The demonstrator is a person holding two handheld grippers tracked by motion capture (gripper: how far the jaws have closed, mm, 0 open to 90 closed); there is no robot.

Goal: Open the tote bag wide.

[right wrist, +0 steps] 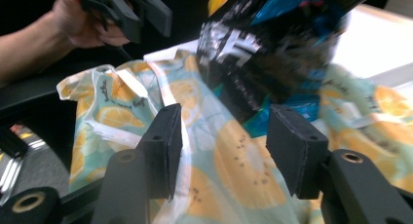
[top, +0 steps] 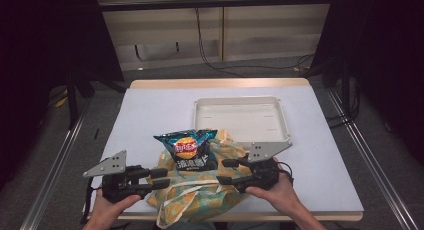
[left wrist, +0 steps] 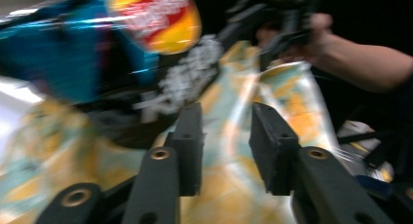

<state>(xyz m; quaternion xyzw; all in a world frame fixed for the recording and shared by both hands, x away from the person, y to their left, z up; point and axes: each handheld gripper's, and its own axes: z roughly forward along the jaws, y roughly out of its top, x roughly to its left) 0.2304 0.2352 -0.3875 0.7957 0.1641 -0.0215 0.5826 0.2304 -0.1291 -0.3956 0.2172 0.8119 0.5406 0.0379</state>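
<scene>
Both grippers, left gripper (top: 159, 178) & right gripper (top: 224, 171), hang w/ jaws apart, gripping nothing, flanking the chip bag (top: 189, 149) propped in the lemon-print tote (top: 200, 195) near table's front edge. Bag's prob light, crinkly, slippery, crushable; pinch top seam, not middle.

One chip bag (top: 187, 149), one tote bag (top: 200, 197) — one tray (top: 240, 119).

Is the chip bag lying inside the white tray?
No, the chip bag stands on the lemon-print bag, in front of the white tray.
</scene>
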